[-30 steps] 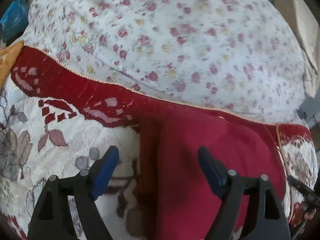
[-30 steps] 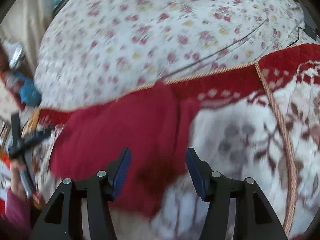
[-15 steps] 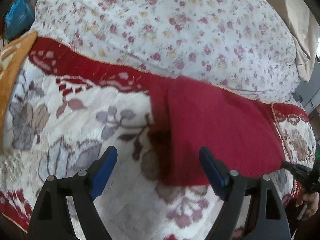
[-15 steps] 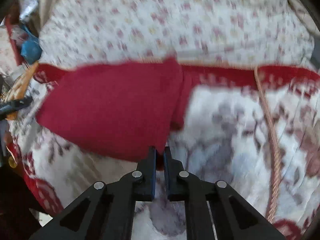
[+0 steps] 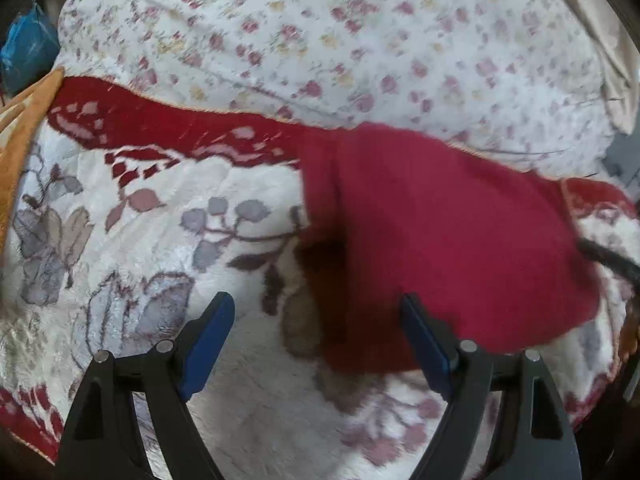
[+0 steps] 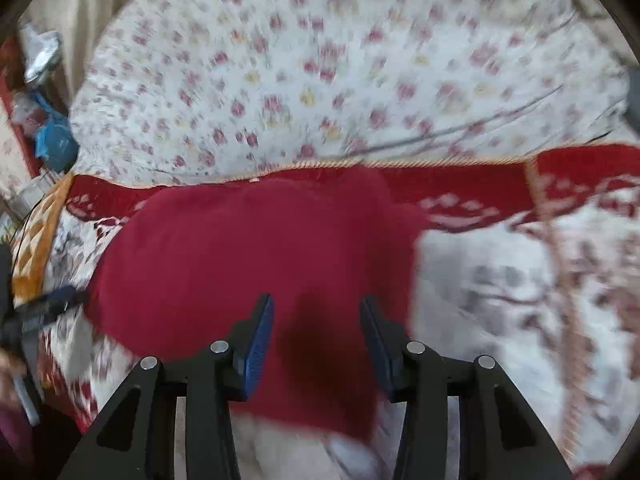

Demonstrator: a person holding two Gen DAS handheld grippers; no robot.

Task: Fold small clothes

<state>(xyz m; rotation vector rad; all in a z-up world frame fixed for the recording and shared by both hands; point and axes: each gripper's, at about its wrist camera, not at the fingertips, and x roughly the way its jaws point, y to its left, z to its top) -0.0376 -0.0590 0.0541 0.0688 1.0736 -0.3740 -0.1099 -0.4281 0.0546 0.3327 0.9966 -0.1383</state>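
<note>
A dark red knit garment (image 5: 440,236) lies folded on a white blanket with a red border and leaf pattern (image 5: 168,240). My left gripper (image 5: 316,340) is open, its right finger by the garment's near left corner and its left finger over the blanket. In the right wrist view the garment (image 6: 248,256) fills the middle. My right gripper (image 6: 316,340) is open, with the garment's near edge between its fingers. The left gripper's tip (image 6: 52,304) shows at the garment's left edge.
A white quilt with small pink flowers (image 5: 340,40) covers the bed behind the blanket. An orange patterned cloth (image 5: 24,128) lies at the far left. A blue bag (image 6: 56,144) and clutter sit beside the bed at the left.
My right gripper was shut on the garment's near edge half a second ago and is now open. The left gripper has stayed open and drawn back a little from the garment.
</note>
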